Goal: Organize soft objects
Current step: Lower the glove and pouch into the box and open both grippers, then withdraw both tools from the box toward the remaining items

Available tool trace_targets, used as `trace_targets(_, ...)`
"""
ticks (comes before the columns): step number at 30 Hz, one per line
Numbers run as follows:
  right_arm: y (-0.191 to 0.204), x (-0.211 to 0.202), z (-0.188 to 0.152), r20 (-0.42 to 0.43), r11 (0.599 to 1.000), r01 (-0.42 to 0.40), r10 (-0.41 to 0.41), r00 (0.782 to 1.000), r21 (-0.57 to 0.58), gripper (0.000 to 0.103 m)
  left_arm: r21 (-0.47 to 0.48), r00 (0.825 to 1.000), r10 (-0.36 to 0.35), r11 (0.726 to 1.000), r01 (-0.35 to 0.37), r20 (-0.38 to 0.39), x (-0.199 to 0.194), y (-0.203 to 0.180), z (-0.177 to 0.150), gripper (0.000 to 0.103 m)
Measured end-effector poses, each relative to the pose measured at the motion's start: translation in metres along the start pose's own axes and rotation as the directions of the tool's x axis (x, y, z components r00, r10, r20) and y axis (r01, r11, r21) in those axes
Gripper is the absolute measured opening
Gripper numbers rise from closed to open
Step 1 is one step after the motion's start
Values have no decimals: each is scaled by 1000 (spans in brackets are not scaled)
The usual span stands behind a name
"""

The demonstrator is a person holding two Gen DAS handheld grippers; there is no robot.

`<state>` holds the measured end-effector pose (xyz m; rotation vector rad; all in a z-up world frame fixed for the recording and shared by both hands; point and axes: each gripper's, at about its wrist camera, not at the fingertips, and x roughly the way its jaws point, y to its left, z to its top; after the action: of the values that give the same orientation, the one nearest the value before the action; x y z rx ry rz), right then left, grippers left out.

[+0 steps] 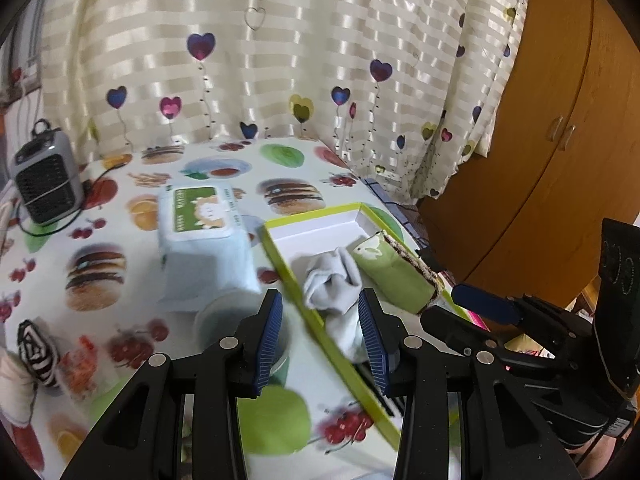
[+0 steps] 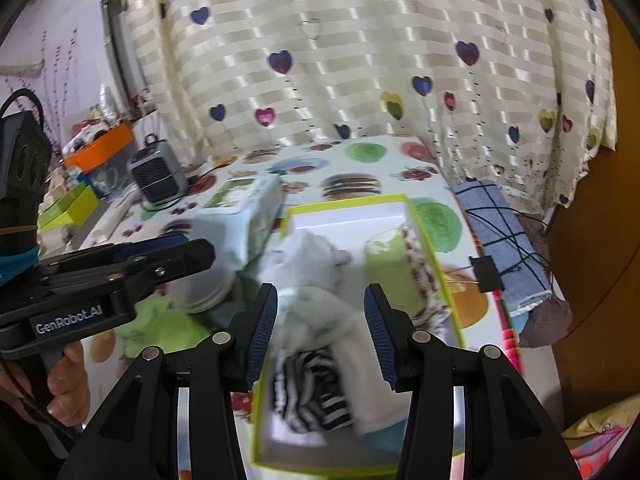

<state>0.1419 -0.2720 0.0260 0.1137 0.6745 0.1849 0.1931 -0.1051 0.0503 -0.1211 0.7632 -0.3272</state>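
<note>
Right tongs (image 2: 320,332) wide, left tongs (image 1: 322,336) wide (both empty), green-rimmed box (image 2: 434,256) holding striped sock (image 2: 312,392), white socks (image 2: 316,264).

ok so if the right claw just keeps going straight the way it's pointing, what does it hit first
Most likely the soft pile in the box: the open right claw frames the striped socks and white sock directly ahead. Depth is unclear, so I can't tell which it touches first.

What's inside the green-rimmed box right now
Inside the green-rimmed box: a green rolled cloth at the far right, grey-white socks mid-box, and a black-and-white striped sock nearest. The box floor beneath them is covered, and blur hides finer detail.
</note>
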Motion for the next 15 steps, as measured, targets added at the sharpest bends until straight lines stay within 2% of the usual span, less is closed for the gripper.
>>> trace_targets(12, 47, -15, -9, 14, 994, -71, 72, 997, -78, 47, -7, 998, 47, 999, -47, 42, -44, 20, -25, 38)
trace_targets(15, 57, -15, -10, 8, 992, -81, 82, 997, -101, 50, -14, 997, 58, 998, -57, 48, -51, 25, -30, 38)
